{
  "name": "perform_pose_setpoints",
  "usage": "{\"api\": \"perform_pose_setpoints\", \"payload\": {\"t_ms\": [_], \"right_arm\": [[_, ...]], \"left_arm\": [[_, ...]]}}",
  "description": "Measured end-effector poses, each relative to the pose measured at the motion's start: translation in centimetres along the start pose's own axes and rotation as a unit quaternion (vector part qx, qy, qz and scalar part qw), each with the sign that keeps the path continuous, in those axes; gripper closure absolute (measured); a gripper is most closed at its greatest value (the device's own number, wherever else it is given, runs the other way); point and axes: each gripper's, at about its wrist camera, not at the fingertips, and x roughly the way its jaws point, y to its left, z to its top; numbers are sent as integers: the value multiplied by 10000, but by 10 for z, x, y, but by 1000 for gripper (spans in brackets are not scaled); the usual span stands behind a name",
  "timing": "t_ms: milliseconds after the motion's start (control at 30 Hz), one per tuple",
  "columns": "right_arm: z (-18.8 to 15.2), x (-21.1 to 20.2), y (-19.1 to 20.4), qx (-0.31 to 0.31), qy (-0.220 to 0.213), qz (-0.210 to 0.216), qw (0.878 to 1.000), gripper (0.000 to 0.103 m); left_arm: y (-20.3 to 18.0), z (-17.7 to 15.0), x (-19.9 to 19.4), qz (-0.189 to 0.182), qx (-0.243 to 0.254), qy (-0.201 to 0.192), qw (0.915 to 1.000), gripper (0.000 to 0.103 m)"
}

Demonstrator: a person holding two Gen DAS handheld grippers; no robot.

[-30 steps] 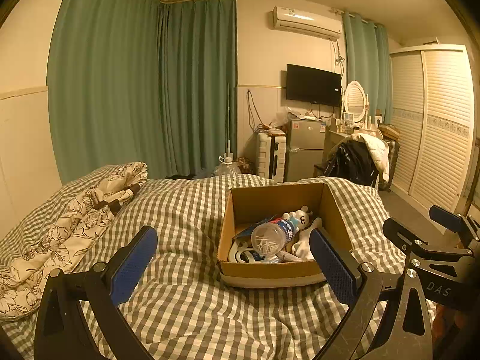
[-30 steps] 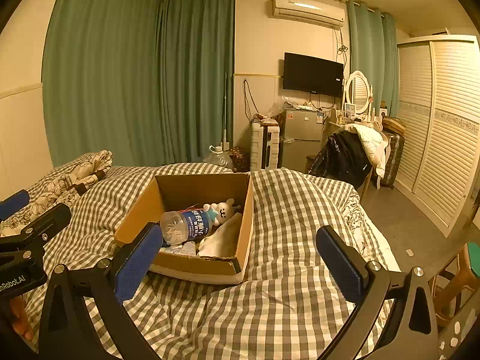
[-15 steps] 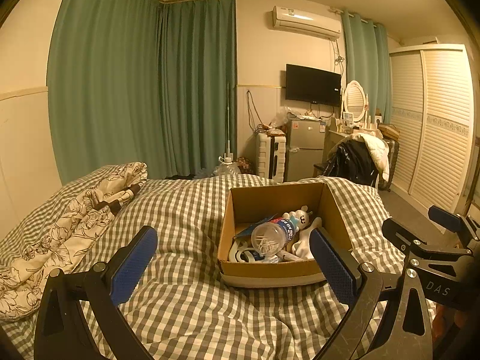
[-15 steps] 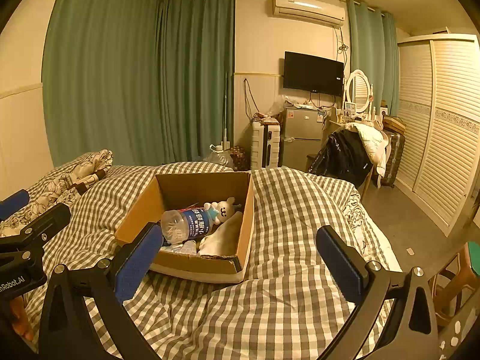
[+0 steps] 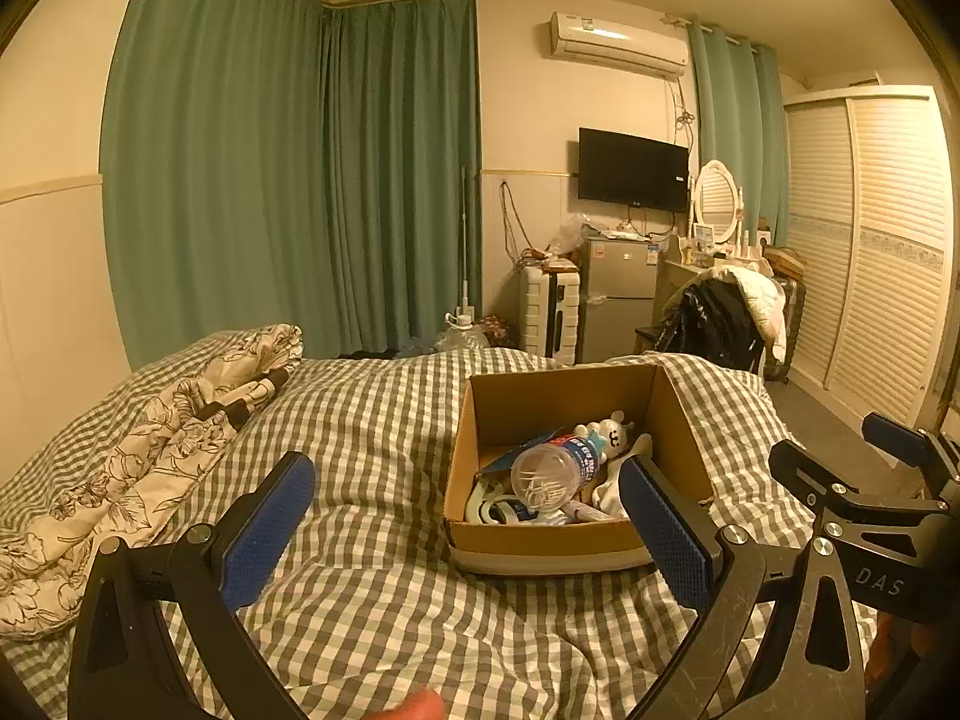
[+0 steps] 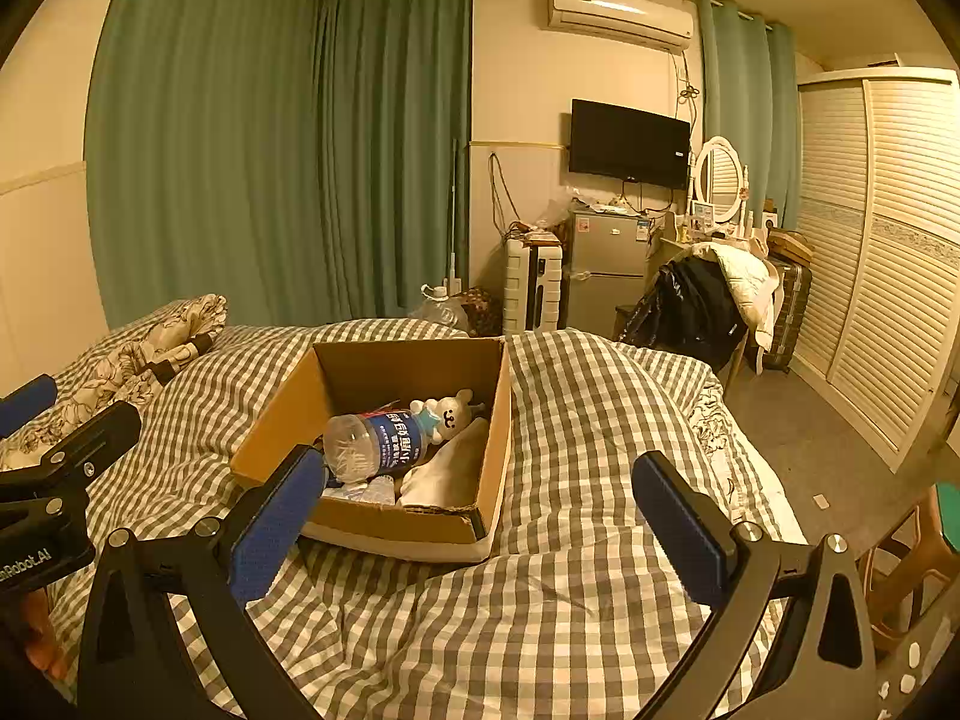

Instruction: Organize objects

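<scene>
Right now, label by label:
Left gripper (image 5: 465, 531): fingers wide apart, empty.
Right gripper (image 6: 480, 522): fingers wide apart, empty.
Cardboard box (image 5: 540, 540): on the checked duvet (image 5: 372, 420), at the left's 1 o'clock and the right's 11 o'clock.
Plastic bottle (image 5: 555, 471): lying in the box, base towards both grippers, cap pointing away.
Nearer: cannot tell.

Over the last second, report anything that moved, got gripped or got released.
Nothing visibly changed. The left gripper and right gripper hang open and empty over the checked bedspread. The cardboard box keeps its place, with the plastic bottle and the white toy lying inside as before.
</scene>
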Motion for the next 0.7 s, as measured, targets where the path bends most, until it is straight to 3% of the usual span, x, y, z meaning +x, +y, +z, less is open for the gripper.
{"api": "perform_pose_setpoints", "payload": {"t_ms": [700], "right_arm": [[-4, 2, 2, -17, 42, 9, 10000, 0]], "left_arm": [[3, -3, 2, -93, -18, 66, 9999, 0]]}}
